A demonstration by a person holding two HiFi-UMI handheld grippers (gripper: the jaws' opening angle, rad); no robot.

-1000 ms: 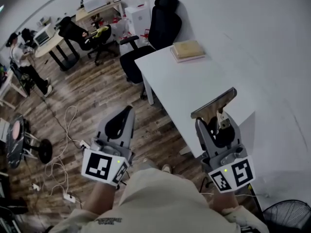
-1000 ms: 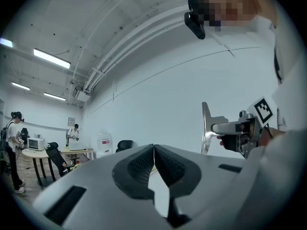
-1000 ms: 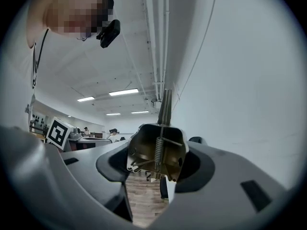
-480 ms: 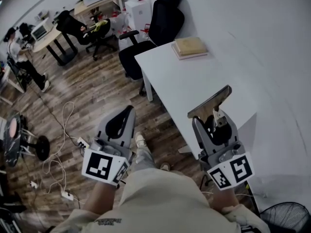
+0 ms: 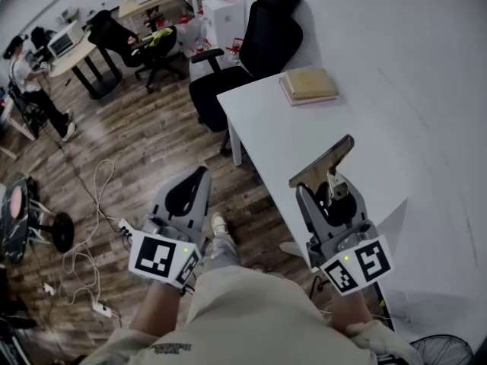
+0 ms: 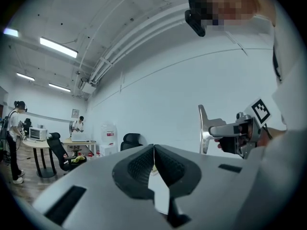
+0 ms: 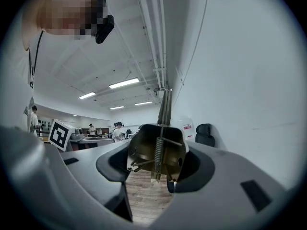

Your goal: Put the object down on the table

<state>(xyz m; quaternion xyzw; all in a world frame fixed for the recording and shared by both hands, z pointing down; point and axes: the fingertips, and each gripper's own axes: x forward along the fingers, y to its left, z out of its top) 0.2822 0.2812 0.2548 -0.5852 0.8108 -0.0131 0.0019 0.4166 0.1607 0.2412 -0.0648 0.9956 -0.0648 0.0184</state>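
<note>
A metal spring clamp (image 5: 323, 166) with a flat plate at its tip stands between the jaws of my right gripper (image 5: 329, 190), which is shut on it. It hangs above the near end of the white table (image 5: 281, 128). In the right gripper view the clamp's brass-coloured body and coil spring (image 7: 156, 152) fill the gap between the fingers. My left gripper (image 5: 198, 177) is shut and empty, held over the wooden floor to the left of the table. The left gripper view shows its pads (image 6: 144, 164) pressed together, with the clamp's plate (image 6: 203, 128) off to the right.
A flat tan box (image 5: 308, 84) lies at the table's far end. A black office chair (image 5: 262, 48) stands beyond the table's corner. Cables and a power strip (image 5: 99, 204) trail over the floor at left. Desks, more chairs and people are at the far left. A white wall runs along the right.
Both grippers have advanced with the person toward the table. The right one, still holding the clamp, now sits further over the table's near end. Both jaws look unchanged.
</note>
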